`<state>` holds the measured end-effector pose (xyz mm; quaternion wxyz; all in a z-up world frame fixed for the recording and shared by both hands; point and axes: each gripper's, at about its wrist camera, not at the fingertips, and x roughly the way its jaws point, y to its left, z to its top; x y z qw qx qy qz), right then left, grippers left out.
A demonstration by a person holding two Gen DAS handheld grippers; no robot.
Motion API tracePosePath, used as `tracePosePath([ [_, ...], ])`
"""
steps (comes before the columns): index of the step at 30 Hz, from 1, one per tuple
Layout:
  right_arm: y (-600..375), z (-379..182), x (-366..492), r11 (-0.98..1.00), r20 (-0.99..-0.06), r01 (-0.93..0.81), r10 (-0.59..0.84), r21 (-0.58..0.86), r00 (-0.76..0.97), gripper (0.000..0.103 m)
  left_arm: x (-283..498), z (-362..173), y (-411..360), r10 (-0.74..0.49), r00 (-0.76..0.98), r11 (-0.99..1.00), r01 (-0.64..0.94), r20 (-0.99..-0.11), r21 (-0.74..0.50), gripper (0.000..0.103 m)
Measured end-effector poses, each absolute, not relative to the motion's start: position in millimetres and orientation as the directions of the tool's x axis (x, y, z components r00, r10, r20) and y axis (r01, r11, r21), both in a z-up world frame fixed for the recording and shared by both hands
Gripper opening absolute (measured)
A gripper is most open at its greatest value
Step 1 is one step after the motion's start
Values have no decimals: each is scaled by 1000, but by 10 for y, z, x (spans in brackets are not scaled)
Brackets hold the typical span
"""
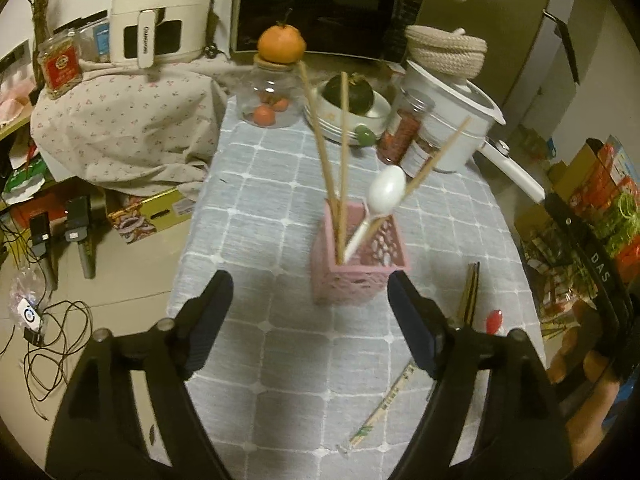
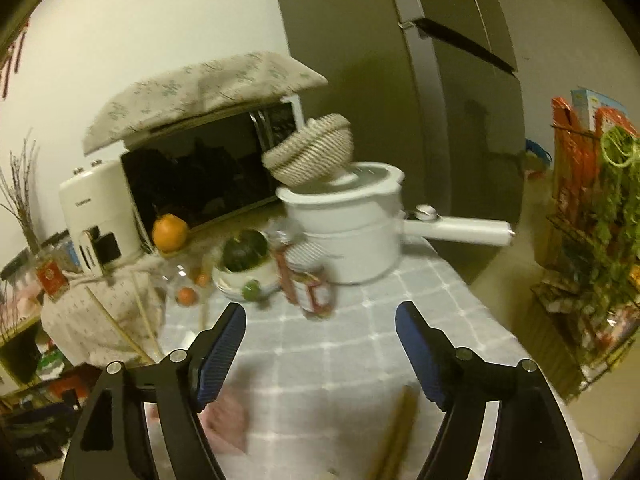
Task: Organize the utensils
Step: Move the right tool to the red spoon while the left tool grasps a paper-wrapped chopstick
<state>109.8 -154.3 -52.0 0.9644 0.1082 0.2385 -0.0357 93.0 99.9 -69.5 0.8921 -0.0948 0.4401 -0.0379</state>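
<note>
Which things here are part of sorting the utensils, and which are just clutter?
For the job: pink holder with chopsticks and white spoon; loose chopsticks; wrapped chopsticks; red-tipped utensil.
Lying about: white pot, orange, glass jar, microwave.

Table (image 1: pixel 248 200), grey checked cloth. Ahead of left gripper (image 1: pixel 310 292): pink holder (image 1: pixel 360 276). Right of it: dark chopsticks (image 1: pixel 469 296), red spoon (image 1: pixel 494 321). Below: wrapped chopsticks (image 1: pixel 384 408).

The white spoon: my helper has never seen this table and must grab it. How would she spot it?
On the grey checked tablecloth stands a pink lattice holder. The white spoon stands in it, bowl up, among wooden chopsticks; it alone is white and round-ended.
</note>
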Motion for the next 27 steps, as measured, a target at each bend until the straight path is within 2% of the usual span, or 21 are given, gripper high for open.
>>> tracePosePath([
  [10, -2084, -687, 944, 975, -631, 173, -47, 140, 774, 87, 812, -887, 532, -202, 541, 979, 80, -816, -189, 81],
  [18, -2394, -978, 992, 968, -792, 178, 34, 178, 610, 88, 773, -1053, 196, -206, 482, 975, 172, -852, -139, 81],
  [27, -2691, -1212, 1060, 971, -861, 191, 25, 142, 509, 88, 879, -1251, -188, -275, 381, 946, 271, -883, -178, 81],
])
